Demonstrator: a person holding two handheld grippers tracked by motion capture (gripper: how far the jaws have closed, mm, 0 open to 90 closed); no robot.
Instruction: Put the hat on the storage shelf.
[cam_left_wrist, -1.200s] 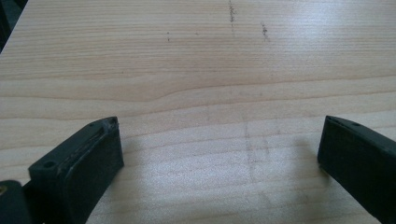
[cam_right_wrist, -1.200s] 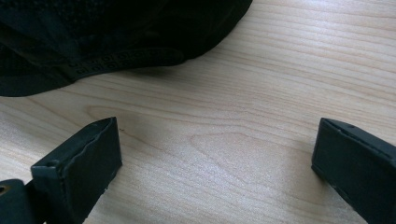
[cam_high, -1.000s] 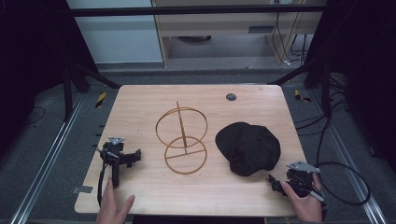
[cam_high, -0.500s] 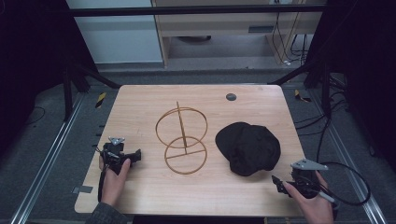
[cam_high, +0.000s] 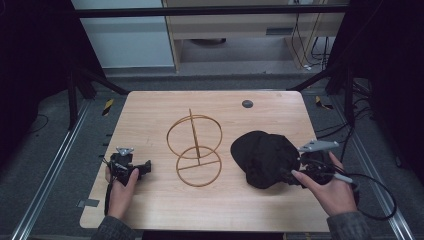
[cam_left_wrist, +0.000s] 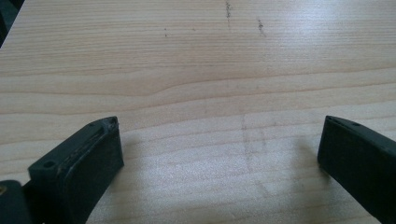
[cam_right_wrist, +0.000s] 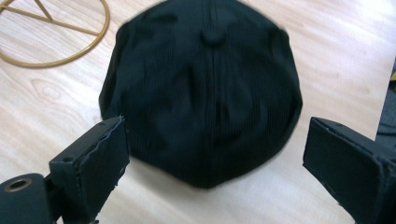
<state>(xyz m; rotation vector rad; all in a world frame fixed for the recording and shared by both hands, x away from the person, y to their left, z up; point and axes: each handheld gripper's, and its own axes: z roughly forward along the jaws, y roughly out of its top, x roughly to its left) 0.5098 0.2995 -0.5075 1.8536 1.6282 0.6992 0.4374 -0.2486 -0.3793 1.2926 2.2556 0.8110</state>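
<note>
1. Pale wood-grain rectangular surface (cam_high: 150, 125) carries everything, with dark floor and metal rails around it.
2. Black fabric cap (cam_high: 264, 157) with a button on its crown lies right of the middle of the surface, crown up, just beside the gold stand and apart from it.
3. Gold wire stand (cam_high: 195, 150), made of an upright ring and post over a flat ring, sits at the middle of the surface.
4. Right claw (cam_high: 296, 176), held in the person's right hand, hangs just beside the cap's near right edge; in the right gripper view its jaws stand wide apart, having just been opening a little, with the cap (cam_right_wrist: 205, 88) lying beyond them, nothing gripped.
5. Left claw (cam_high: 144, 167) rests low at the surface's left part, well apart from the stand; its jaws stand wide over bare wood (cam_left_wrist: 210, 70), holding nothing.
6. Small dark round disc (cam_high: 247, 104) lies near the far edge.
</note>
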